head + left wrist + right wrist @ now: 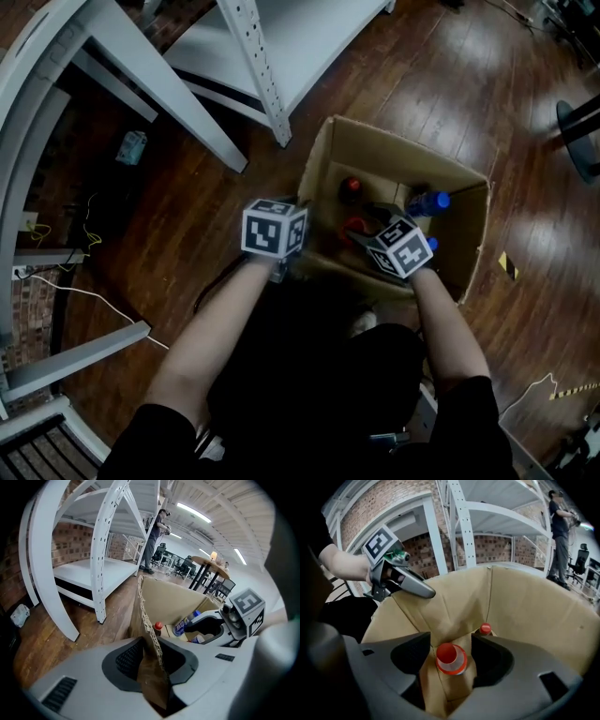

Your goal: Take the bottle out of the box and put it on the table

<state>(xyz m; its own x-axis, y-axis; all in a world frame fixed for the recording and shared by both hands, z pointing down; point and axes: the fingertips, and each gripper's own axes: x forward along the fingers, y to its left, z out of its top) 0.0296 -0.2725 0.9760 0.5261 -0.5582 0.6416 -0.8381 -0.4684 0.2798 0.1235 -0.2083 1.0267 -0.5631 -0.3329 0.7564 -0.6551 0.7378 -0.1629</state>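
An open cardboard box (394, 150) stands on the wooden floor with several bottles in it. Two have red caps (352, 185) and two have blue caps (429, 202). My left gripper (298, 241) is at the box's left wall (145, 620), and in the left gripper view (150, 660) its jaws are closed on that cardboard edge. My right gripper (366, 223) reaches down inside the box. In the right gripper view (451, 667) the jaws stand wide on both sides of a red-capped bottle (447, 654) without touching it. A second red cap (485, 628) shows just behind.
White metal shelving (272, 56) stands close behind the box on the left. Cables (84, 291) and a small teal object (131, 145) lie on the floor at the left. A black base (577, 131) sits at the right edge. A person (154, 536) stands far off.
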